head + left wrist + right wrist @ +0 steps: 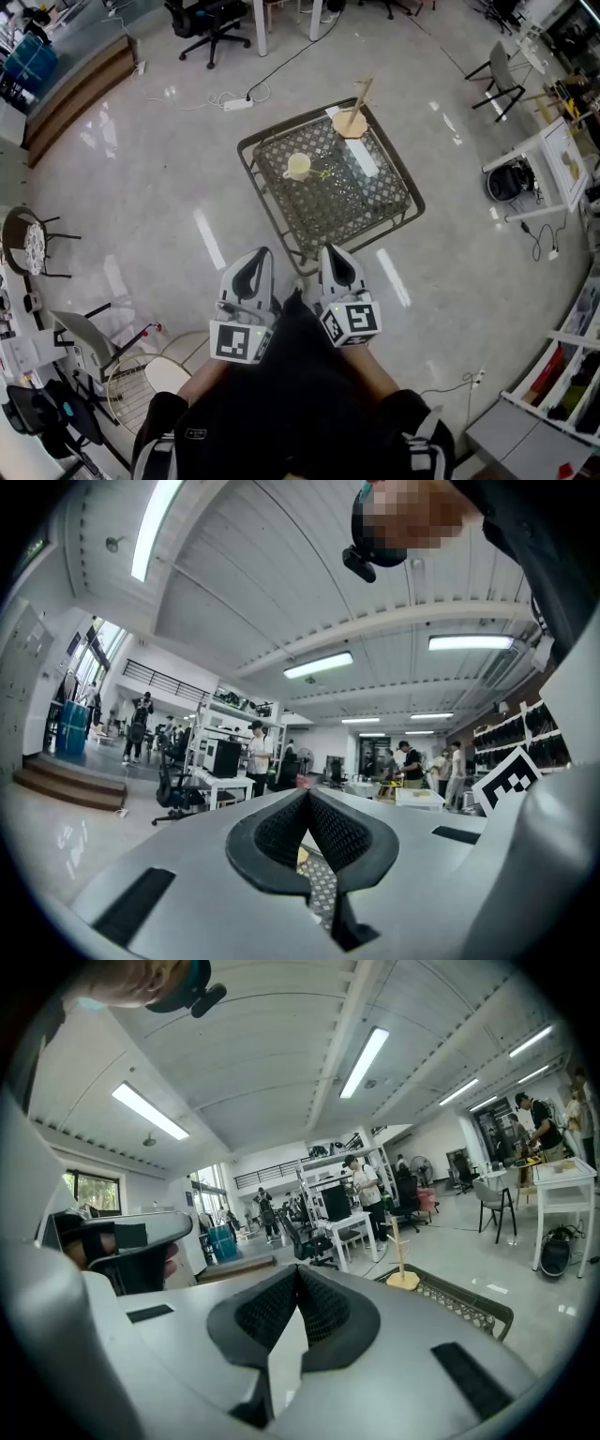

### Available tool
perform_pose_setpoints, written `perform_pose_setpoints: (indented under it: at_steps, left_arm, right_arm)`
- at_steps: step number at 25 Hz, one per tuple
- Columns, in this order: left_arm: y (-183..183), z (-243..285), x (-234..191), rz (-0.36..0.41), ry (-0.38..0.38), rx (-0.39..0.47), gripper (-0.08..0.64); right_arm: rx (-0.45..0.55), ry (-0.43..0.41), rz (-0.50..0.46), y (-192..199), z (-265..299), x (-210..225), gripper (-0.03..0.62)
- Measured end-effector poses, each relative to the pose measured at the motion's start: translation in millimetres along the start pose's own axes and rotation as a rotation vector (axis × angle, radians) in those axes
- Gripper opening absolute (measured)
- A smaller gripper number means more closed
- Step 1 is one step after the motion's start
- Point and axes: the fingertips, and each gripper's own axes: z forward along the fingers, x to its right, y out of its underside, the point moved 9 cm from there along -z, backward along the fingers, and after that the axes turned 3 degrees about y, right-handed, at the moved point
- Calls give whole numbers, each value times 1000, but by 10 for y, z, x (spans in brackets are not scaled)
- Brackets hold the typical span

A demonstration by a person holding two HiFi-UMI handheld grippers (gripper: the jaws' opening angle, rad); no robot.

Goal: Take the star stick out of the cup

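A pale yellow cup (298,166) stands on the left part of a low dark mesh table (375,202) ahead of me. A thin yellow-green stick (323,172) shows right beside the cup; it is too small to tell whether its end sits inside. Both grippers are held close to my body, well short of the table. The left gripper (254,261) (307,795) has its pads meeting at the tip with nothing held. The right gripper (336,255) (298,1269) is likewise shut and empty. Through the left jaw gap I glimpse the cup (302,858) and the mesh (322,892).
A wooden peg stand (352,118) (403,1274) and a white flat strip (362,157) sit on the table's far part. A power strip with cable (237,103) lies on the glossy floor beyond. White desk (558,155) at right, wire chair (141,380) lower left, people at the back.
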Motion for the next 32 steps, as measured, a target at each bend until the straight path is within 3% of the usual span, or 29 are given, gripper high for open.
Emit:
perform_pose_setpoints:
  at_steps: [10,21,26,32]
  left_arm:
    - [51,712,-181,-12,28,-35,15]
    - [108,1869,-697,-59,129,-69,15]
    - [229,2262,-969,-81,147,-124,15]
    - [279,2622,-1202,-121,151,-157,15]
  right_arm:
    - [-58,50,26,3,672,482,9]
    - [-192,165,83,161,1645,969,11]
    - [-294,227,163,437,2093,1247,17]
    - [-424,271,287,801,2472,1532,77]
